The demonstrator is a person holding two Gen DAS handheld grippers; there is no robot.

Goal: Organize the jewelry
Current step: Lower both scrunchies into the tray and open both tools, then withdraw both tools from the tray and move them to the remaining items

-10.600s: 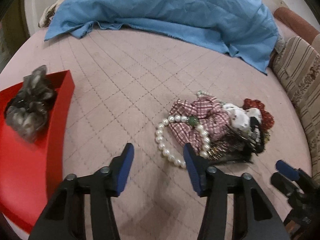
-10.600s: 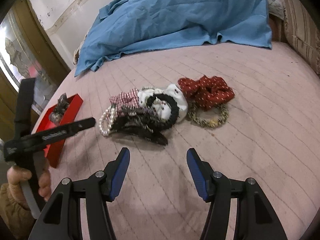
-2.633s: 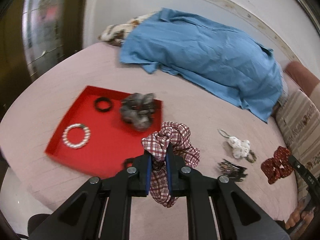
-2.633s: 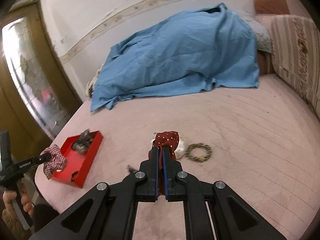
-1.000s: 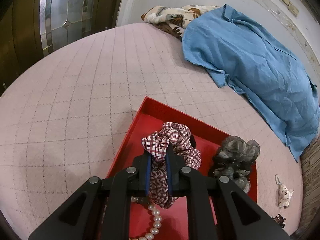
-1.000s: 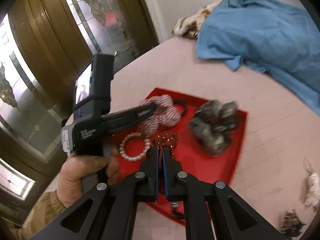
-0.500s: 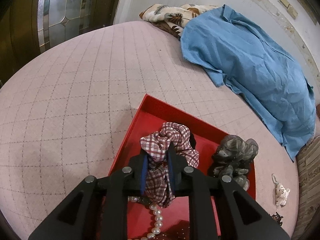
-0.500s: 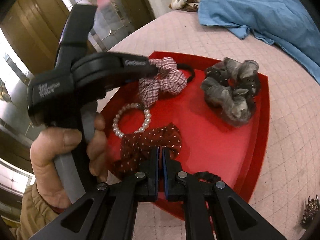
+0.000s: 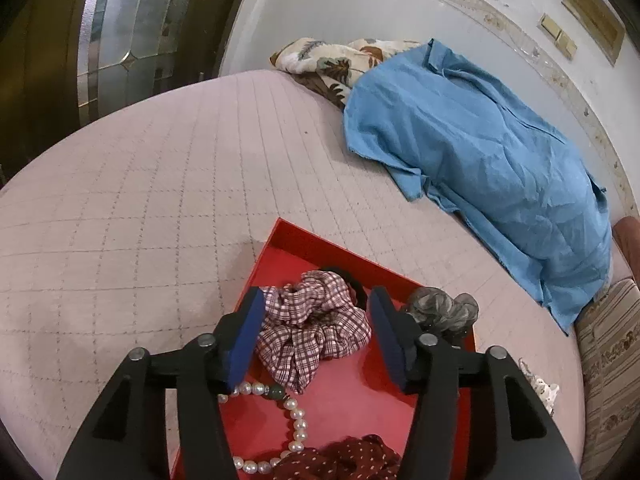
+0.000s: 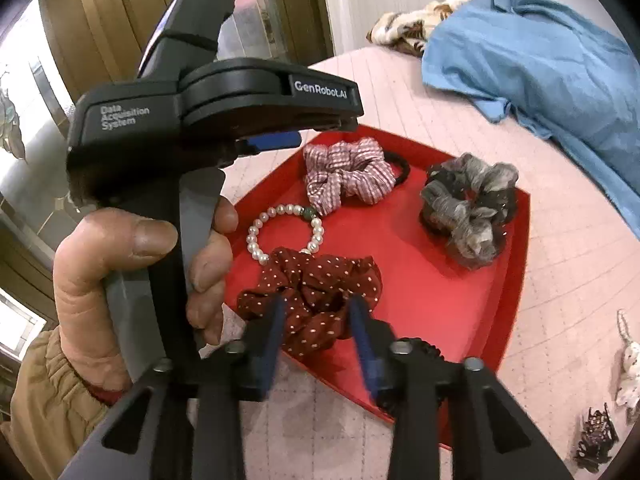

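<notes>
- Quilted pink bed [image 9: 168, 200] carries the red tray [image 10: 516, 264]
- Nearest, right gripper [image 10: 316, 344] is opening, just dropping the dotted red scrunchie [image 10: 316, 292] in the tray
- Farther, left gripper [image 9: 316, 332] is opening too, the plaid scrunchie [image 9: 312, 328] released between its jaws
- Two more pieces now sorted; leftovers wait far right

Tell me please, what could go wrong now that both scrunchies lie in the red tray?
1. The left tool is opening, but its pads flank the plaid scrunchie; lifting now might snag the fabric and drag it out.
2. The dotted red scrunchie lies over the pearl bracelet and between the opening right tool; it could pull the bracelet along.
3. That scrunchie sits near the red tray edge and may slip off.
</notes>
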